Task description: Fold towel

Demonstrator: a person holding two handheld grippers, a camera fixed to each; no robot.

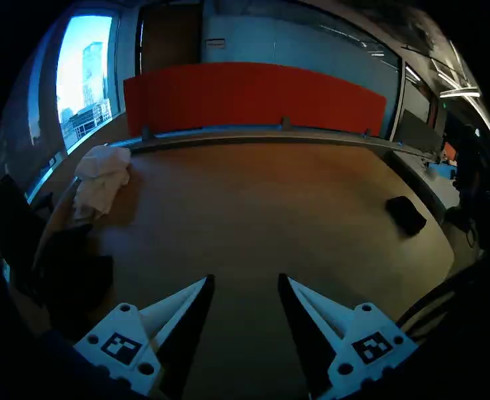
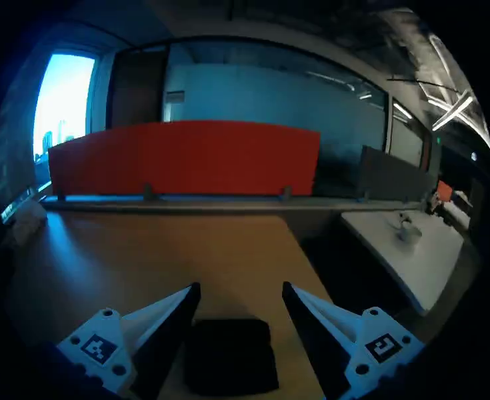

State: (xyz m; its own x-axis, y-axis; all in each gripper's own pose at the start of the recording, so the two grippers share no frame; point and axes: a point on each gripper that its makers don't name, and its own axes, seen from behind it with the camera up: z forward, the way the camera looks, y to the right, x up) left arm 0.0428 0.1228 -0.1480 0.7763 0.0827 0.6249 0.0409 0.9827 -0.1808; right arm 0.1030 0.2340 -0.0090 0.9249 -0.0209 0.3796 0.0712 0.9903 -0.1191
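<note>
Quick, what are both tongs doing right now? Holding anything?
Left tongs: open, holding nothing.
Right tongs: open, above a black object, not gripping it.

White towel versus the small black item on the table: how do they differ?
The white towel lies crumpled in a loose heap; the black item is a compact, neat block. In the left gripper view the white towel sits at the far left corner of the table, the black item near its right edge. The white towel looks larger. Both rest on the table.

Legible text, numbers, brands: none. One small wall sign (image 1: 215, 43) beside the door (image 1: 171, 40), lettering too small to read.
</note>
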